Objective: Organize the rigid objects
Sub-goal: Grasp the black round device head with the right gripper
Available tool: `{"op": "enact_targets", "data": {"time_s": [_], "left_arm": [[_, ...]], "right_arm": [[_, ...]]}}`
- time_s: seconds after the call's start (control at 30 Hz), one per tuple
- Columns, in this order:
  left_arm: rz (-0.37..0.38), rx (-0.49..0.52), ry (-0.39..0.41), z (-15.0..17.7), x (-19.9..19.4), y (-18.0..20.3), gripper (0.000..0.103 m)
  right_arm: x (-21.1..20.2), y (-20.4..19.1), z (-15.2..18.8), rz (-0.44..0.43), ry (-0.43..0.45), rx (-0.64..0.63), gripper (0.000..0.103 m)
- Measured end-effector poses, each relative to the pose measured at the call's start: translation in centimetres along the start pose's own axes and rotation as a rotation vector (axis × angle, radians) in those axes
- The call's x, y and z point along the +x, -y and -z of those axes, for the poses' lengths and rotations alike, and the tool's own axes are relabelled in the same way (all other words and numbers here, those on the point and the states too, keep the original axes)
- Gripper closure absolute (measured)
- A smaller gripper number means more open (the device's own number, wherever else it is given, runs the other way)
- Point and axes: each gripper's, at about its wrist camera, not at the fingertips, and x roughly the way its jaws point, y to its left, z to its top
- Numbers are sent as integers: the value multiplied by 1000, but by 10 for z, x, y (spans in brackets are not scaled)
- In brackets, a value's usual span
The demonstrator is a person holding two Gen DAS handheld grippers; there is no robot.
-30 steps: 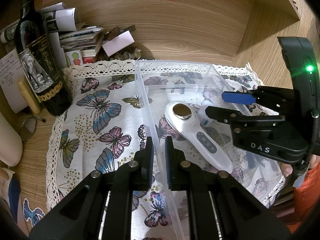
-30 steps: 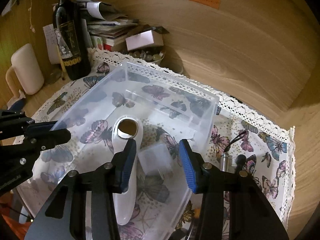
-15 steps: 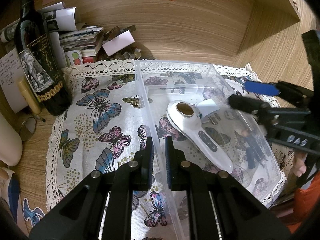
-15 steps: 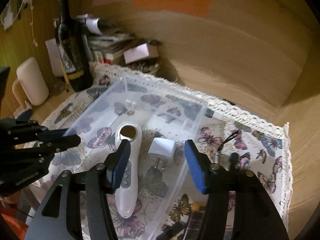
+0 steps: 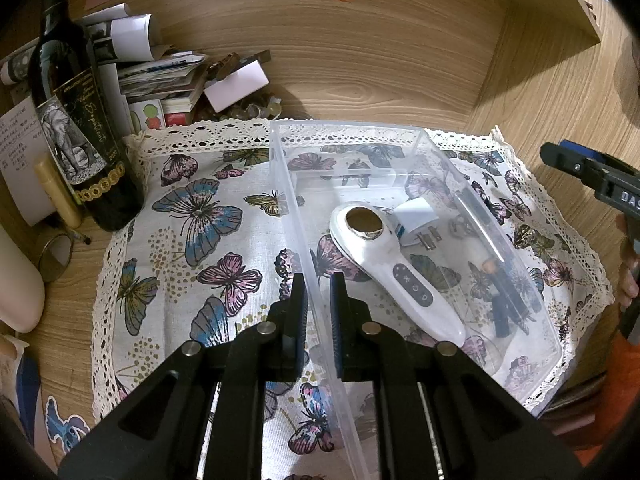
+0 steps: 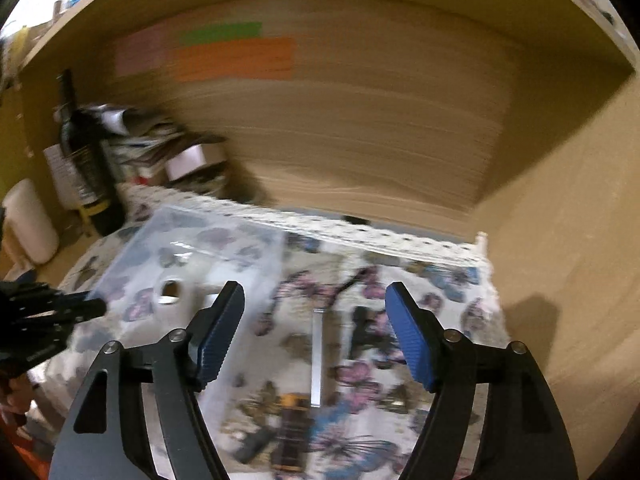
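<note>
Clear plastic bin (image 5: 400, 152) is pinned at its near left wall by the left gripper (image 5: 319, 304), whose fingers are clenched on either side of that thin wall, presumably so the bin is kept steady while items are dropped in. Inside it, a white handheld device (image 5: 384, 264) is laid diagonally with its round metal head toward the far end, and a white plug adapter (image 5: 414, 218) is set just beside that head, prongs pointing right. Much of the bin floor at the far end and near right corner is seen bare, so room for more items is judged to remain.

Outside the right wall, on the butterfly cloth (image 5: 192, 240), a slim metal tool (image 6: 316, 360) and dark items near it are seen blurred; their exact kind cannot be told. The right gripper (image 6: 316, 336) is held above them with its blue pads spread wide and nothing between them, likely lined up for the next pick.

Farther off, a wine bottle (image 5: 76, 128) and a paper stack (image 5: 160, 76) are crowded against the cloth's far left corner, leaving little clearance there.
</note>
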Motion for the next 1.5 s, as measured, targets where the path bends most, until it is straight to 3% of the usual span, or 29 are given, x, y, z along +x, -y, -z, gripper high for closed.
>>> {"op": "enact_targets", "data": {"time_s": [0.23,0.53,0.7,0.8,1.03,1.5], "left_arm": [[-1,1,-1,0,0,-1,93],[-3,4,-1,0,0,-1,93],[-5,5,-2,0,1,-2,93],[-5,5,-2,-1,2,-2,93],[-5,7,-2,-1,2,-2,93],[-6,6,-2,-1,2,-2,93]], "right_arm": [[20,41,17,79,-64,87,33],[64,69,71,58,-232,228,33],[77,73,90,61,-282,263,33],[79,74,95,67,-284,273,34],[79,67,94,71,-275,231,71],[50,46,69,58,-166,173,71]]}}
